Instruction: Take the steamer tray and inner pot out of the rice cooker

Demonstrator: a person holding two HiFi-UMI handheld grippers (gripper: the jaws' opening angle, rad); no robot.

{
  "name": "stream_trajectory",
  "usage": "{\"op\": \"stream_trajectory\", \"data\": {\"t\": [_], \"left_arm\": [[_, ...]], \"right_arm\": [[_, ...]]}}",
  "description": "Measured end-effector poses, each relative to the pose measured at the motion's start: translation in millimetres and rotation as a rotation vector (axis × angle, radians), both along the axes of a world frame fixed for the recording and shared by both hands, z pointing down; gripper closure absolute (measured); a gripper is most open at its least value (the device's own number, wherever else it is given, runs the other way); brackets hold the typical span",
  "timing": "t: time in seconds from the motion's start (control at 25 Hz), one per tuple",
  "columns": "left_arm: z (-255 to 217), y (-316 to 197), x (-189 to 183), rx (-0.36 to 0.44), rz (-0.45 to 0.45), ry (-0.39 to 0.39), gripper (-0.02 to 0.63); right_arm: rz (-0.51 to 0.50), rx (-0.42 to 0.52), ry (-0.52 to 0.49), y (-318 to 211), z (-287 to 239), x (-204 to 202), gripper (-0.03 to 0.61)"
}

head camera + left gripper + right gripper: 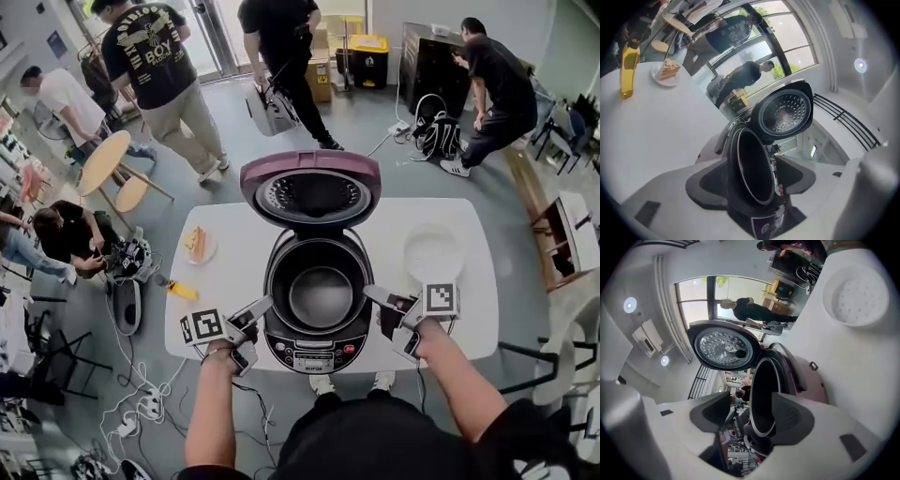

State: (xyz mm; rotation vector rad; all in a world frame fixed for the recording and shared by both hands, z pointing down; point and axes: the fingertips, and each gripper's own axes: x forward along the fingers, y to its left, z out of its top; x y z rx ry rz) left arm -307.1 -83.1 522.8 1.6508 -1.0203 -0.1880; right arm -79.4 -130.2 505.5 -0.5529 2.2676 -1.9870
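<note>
1. head view: rice cooker (pixel 314 349) stands at the middle of the white bench (pixel 234 230), near its lower edge, with its lid (pixel 310 187) swung up and back. the dark inner pot (pixel 321 295) sits inside the cooker. the white steamer tray (pixel 433 251) lies on the bench at centre right, apart from the cooker. the left tool (pixel 261 307) points at the cooker's left rim and the right tool (pixel 373 298) at its right rim, one on each side of the pot. a plate of cake (pixel 198 246) sits centre left, with a yellow bottle (pixel 181 290) at the bench's left edge. several people are on the floor across the top of the frame.

2. left gripper view: left tool (pixel 752 180) has its jaws apart. the inner pot (pixel 750 168) shows in the gap between them at lower centre, and no pad can be seen pressing on it. the lid (pixel 783 112) shows its dotted underside at centre right. the cake plate (pixel 668 70) and yellow bottle (pixel 629 70) stand on the bench (pixel 670 131) at upper left.

3. right gripper view: right tool (pixel 750 416) also has its jaws apart. the pot's (pixel 761 399) rim lies in the gap at lower centre, with no grip visible. the lid (pixel 723 348) is at centre left, and the steamer tray (pixel 857 296) rests on the bench (pixel 862 380) at upper right.
</note>
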Motion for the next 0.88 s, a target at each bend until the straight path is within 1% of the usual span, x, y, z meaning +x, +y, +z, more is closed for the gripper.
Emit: {"op": "stream_trajectory", "data": {"t": [0.12, 0.28, 0.4, 0.52, 0.56, 0.6, 0.72, 0.8, 0.88], "left_arm": [[2.4, -4.3, -4.2, -0.012, 0.005, 0.023, 0.313], [-3.3, -6.9, -7.4, -0.026, 0.028, 0.076, 0.311], [-5.8, -12.9, 1.1, -0.018, 0.054, 0.121, 0.318], [-3.2, -15.9, 10.6, -0.029, 0.073, 0.145, 0.329], [-2.7, -16.6, 13.3, -0.030, 0.076, 0.154, 0.348], [-2.2, -17.1, 14.4, -0.031, 0.078, 0.153, 0.361], [0.6, -17.6, 12.6, -0.046, 0.093, 0.093, 0.362], [2.5, -19.3, 13.5, -0.052, 0.109, 0.073, 0.366], [4.7, -20.8, 11.1, -0.065, 0.124, 0.051, 0.396]], "right_arm": [[0.000, -0.022, 0.017, -1.3, 4.9, -3.9, 0.321], [-0.002, -0.049, 0.011, 0.3, 6.4, -6.8, 0.321], [-0.010, -0.042, -0.005, -1.9, 5.7, -5.4, 0.321], [-0.014, -0.043, 0.000, -2.4, 9.7, -4.3, 0.321], [-0.016, -0.047, 0.002, -1.2, 10.8, -4.7, 0.321], [-0.020, -0.049, 0.006, 0.1, 12.0, -5.3, 0.321], [-0.028, -0.059, -0.002, 3.2, 12.9, -5.6, 0.321], [-0.030, -0.069, -0.006, 2.4, 13.5, -4.5, 0.321], [-0.039, -0.078, 0.002, 0.7, 15.3, -6.0, 0.321]]}}
